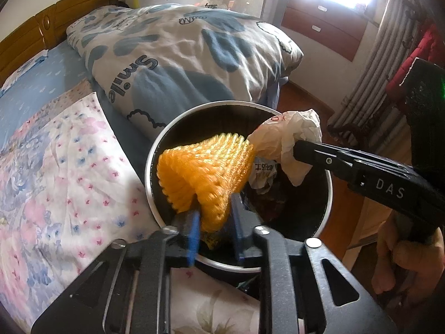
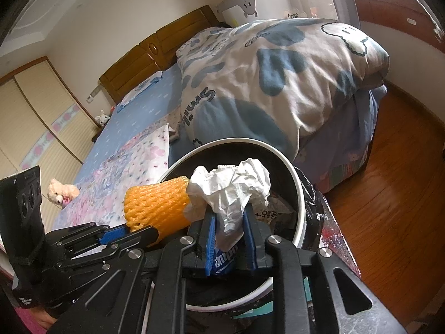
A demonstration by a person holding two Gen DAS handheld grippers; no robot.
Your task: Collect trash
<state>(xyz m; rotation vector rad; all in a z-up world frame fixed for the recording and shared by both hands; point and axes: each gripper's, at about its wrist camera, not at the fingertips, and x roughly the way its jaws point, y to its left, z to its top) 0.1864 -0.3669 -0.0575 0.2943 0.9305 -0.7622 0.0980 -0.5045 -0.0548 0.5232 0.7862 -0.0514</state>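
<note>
Over the bin (image 1: 155, 150), your left gripper (image 1: 214, 220) pinches the orange foam net (image 1: 205, 167); your right gripper (image 2: 229, 239) clamps crumpled white paper (image 2: 233, 186).

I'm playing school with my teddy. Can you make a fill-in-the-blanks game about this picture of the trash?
1. The foam net between the left gripper's fingers is ____ in colour.
2. The right gripper has crumpled ____ plastic between its fingers.
3. Both pieces hang over a round ____ with a black liner.
4. The word on the quilt reads ____.

Missing words: orange; white; trash bin; Smile
</note>
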